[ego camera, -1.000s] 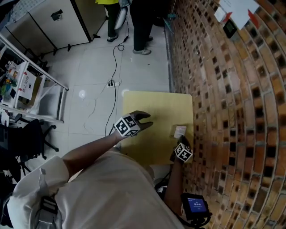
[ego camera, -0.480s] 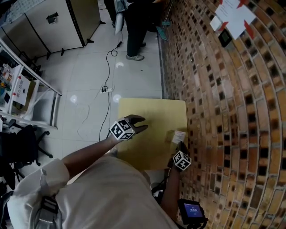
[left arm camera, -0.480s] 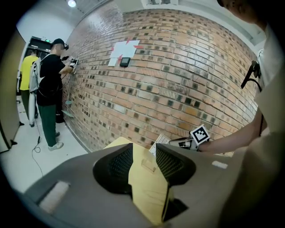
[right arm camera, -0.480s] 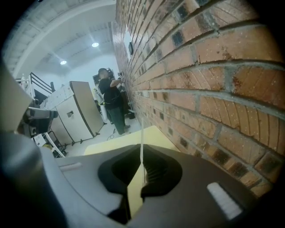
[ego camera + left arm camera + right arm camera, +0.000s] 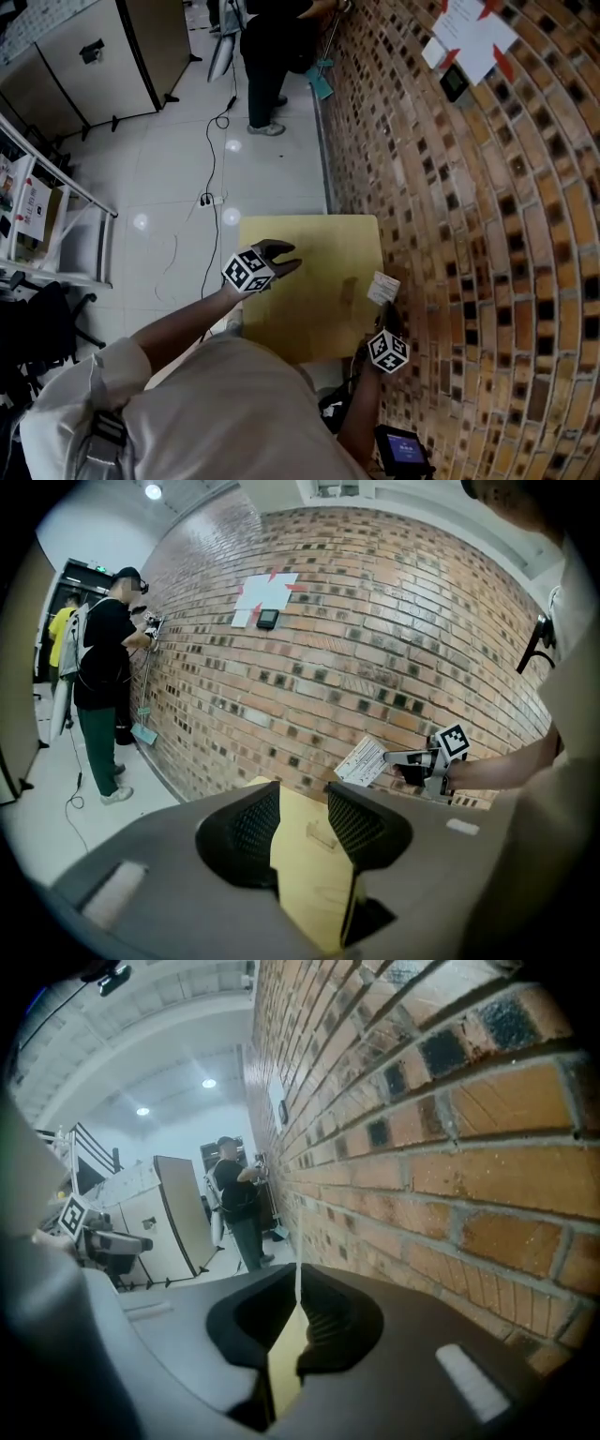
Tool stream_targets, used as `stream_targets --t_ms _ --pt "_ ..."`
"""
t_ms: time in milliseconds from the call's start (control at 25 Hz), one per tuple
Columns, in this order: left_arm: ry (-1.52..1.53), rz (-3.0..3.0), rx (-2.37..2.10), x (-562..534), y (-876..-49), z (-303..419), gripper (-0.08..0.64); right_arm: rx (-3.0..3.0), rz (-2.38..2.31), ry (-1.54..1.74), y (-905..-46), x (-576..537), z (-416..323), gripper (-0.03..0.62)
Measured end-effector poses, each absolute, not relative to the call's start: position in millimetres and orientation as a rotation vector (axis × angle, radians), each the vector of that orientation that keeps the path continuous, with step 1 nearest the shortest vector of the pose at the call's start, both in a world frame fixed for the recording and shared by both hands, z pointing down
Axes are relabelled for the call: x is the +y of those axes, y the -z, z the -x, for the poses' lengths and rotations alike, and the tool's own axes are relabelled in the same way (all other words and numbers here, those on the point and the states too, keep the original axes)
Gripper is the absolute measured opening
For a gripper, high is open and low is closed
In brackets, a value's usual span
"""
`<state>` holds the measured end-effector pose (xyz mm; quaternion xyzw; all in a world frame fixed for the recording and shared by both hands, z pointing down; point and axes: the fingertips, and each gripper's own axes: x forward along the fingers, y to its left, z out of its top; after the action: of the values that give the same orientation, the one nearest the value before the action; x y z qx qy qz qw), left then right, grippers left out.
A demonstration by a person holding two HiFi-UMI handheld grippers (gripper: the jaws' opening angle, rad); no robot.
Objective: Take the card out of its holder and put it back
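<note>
Head view, centre-left: the left gripper [image 5: 284,257] hovers over the yellow table [image 5: 309,314]. Its jaws are spread with nothing between them, only tabletop showing through the gap. A faint clear holder [image 5: 322,835] sits on the table toward its right side. Right of that, the white card [image 5: 382,288] is in the air over the table's right edge, apart from the holder. The right gripper [image 5: 387,307] pinches its lower end, jaws pressed together on it; its own view shows the card edge-on. A brick wall [image 5: 469,234] fills the right of the frame.
</note>
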<state>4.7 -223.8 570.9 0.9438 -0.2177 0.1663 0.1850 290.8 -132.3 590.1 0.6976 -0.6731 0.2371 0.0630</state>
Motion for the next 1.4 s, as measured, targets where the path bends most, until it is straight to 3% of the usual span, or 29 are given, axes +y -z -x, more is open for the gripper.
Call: stream_targets --t_ms 440,1400 --pt "-0.378 -2.714 -0.663 -257 -542 16 0.179 -2.068 -2.181 -0.642 -532 -108 -286 0.014" --pt "-0.366 -2.795 -0.492 -258 -541 0 0.173 -2.055 -2.263 -0.709 -521 -87 -272 0.014"
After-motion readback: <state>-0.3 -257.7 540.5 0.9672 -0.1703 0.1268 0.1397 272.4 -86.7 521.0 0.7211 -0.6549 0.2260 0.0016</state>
